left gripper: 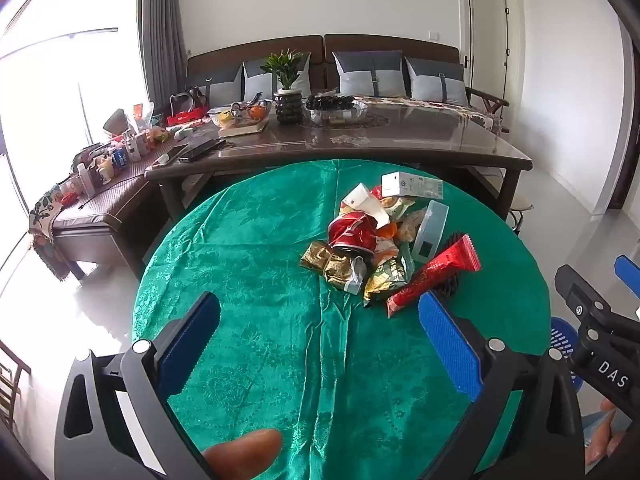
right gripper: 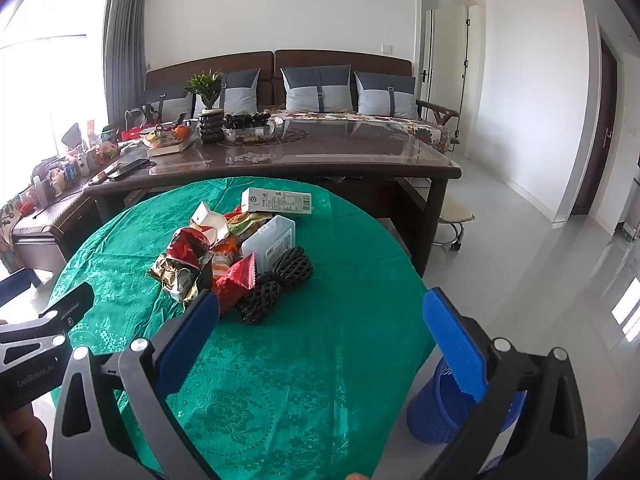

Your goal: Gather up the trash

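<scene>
We hold left claw and right claw wide open, empty. Trash pile sits toward bench far edge, ahead-left of right claw, nearer it.

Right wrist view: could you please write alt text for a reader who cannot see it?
A trash pile sits on a round green table, beyond the open, empty right gripper. A blue basket stands on the floor at right.

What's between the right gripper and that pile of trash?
Only bare green tablecloth lies between the open right gripper and the trash pile, seen in the right wrist view.
</scene>
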`<action>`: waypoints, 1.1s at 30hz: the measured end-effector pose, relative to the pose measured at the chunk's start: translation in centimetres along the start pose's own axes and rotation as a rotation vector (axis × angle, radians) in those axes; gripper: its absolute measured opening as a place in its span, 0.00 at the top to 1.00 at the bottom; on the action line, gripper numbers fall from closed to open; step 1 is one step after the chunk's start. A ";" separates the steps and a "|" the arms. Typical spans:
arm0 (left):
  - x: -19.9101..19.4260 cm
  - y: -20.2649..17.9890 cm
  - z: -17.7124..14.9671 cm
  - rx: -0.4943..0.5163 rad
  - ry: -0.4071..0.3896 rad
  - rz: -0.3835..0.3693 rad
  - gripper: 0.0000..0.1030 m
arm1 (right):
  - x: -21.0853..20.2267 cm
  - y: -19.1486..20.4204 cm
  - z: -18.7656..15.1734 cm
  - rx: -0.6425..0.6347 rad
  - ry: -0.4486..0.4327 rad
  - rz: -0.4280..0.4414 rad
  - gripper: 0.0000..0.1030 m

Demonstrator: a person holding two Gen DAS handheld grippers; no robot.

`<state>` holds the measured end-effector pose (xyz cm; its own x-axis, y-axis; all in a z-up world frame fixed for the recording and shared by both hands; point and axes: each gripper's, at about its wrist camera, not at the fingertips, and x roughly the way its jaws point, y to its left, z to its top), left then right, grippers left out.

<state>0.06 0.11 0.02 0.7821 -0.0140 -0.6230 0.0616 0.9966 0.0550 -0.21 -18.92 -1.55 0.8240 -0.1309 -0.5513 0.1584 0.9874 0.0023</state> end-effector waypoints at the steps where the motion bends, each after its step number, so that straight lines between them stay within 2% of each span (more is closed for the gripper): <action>1: 0.0 0.0 0.0 -0.001 -0.001 -0.001 0.04 | 0.0 0.0 0.0 0.005 0.002 0.004 0.04; 33: -0.2 0.1 0.1 0.011 -0.008 0.008 0.04 | -0.1 0.0 0.0 -0.001 0.002 -0.001 0.04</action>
<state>-0.07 0.16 0.22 0.7874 -0.0062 -0.6165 0.0618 0.9957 0.0688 -0.30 -18.92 -1.48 0.8229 -0.1318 -0.5527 0.1588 0.9873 0.0010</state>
